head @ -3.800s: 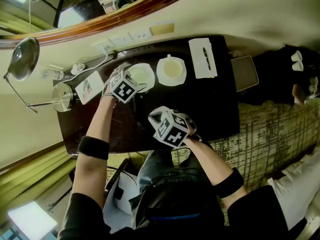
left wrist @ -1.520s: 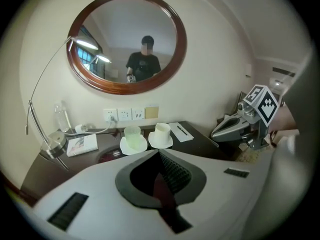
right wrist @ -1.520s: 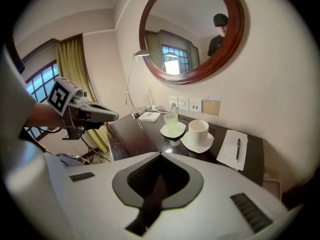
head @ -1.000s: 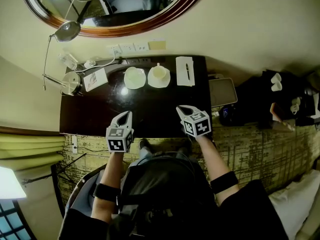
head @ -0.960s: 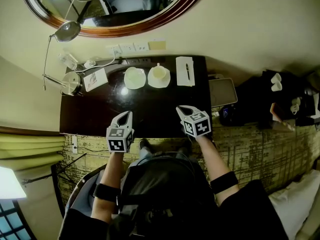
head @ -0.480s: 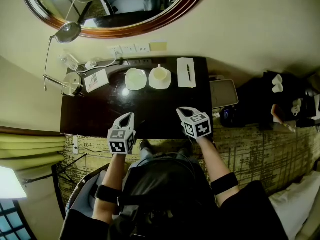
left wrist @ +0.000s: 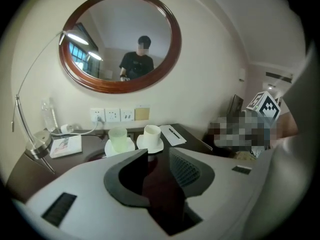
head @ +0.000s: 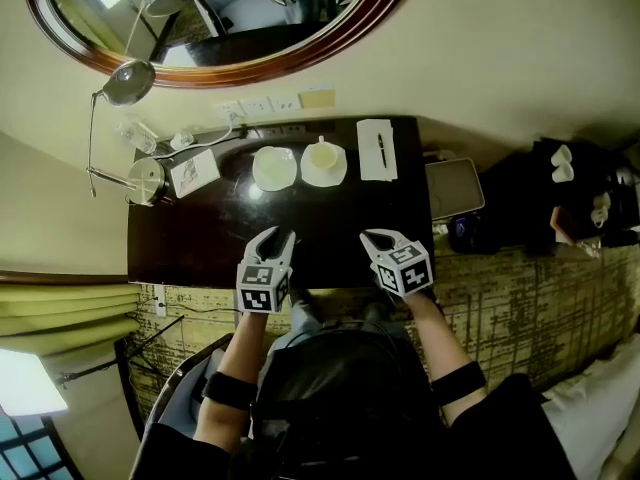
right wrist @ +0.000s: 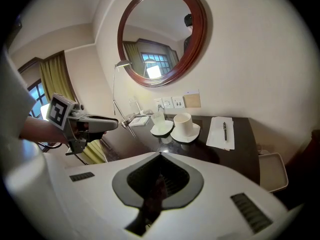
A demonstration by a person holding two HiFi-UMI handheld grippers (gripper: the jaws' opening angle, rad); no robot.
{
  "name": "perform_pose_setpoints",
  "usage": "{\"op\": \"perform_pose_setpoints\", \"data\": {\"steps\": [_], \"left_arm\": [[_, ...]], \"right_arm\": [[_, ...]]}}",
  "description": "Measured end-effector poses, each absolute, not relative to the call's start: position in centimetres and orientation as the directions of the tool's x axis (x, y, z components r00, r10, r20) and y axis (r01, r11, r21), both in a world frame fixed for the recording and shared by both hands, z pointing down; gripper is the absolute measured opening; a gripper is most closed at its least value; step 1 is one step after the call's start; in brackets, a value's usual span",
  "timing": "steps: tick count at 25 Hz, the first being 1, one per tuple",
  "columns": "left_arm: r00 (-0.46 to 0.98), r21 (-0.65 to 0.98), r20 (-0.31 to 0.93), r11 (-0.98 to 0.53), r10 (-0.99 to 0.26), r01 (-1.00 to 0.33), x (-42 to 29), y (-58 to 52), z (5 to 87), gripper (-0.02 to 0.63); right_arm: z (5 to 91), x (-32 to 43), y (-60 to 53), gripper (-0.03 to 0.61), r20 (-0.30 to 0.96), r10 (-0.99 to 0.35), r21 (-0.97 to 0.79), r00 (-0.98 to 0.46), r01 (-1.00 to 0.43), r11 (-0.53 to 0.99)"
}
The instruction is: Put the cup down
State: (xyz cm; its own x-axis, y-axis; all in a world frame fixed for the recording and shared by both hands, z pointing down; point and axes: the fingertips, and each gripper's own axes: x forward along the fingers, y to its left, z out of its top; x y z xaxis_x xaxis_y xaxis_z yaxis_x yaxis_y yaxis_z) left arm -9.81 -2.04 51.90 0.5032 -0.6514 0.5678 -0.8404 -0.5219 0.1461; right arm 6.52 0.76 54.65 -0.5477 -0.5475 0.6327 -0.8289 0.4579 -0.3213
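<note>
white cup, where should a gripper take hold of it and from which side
Probably the white cup by its rim, one jaw inside, one outside, coming down from the near side. It stands upright and open, no handle shows in front, and the green cup sits close beside it.

Cream wall (head: 500,48) carries an oval wood-framed mirror (head: 230,13) above a dark desk (head: 200,248); patterned carpet (head: 530,288), green curtain (head: 60,313) at left.

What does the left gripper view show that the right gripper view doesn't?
Left gripper view only: the marker cube on the right gripper, and the person's torso in the mirror. Right gripper view only: the left gripper, its jaws have just been opening, nothing between them, a curtain, the tray. Both: green cup, white cup, notepad, sockets.
</note>
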Motion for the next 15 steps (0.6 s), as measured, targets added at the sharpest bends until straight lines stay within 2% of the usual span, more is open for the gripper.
{"op": "perform_pose_setpoints", "data": {"steps": [8,11,15], "left_arm": [[0.586,0.172,0.564,-0.612,-0.582,-0.772,-3.9,-7.4,54.8,0.424],[0.593,0.164,0.567,-0.628,-0.571,-0.761,-2.0,-10.2,56.2,0.487],[0.589,0.140,0.582,-0.644,-0.561,-0.752,0.0,-14.0,58.6,0.526]], "right_arm": [[56.1,9.0,2.5,0.009,0.651,-0.560,-0.326,-0.512,-0.855,0.403],[56.6,9.5,2.8,0.009,0.656,-0.563,-0.334,-0.502,-0.863,0.380],[57.5,9.7,3.1,0.009,0.664,-0.564,-0.357,-0.491,-0.871,0.338]]}}
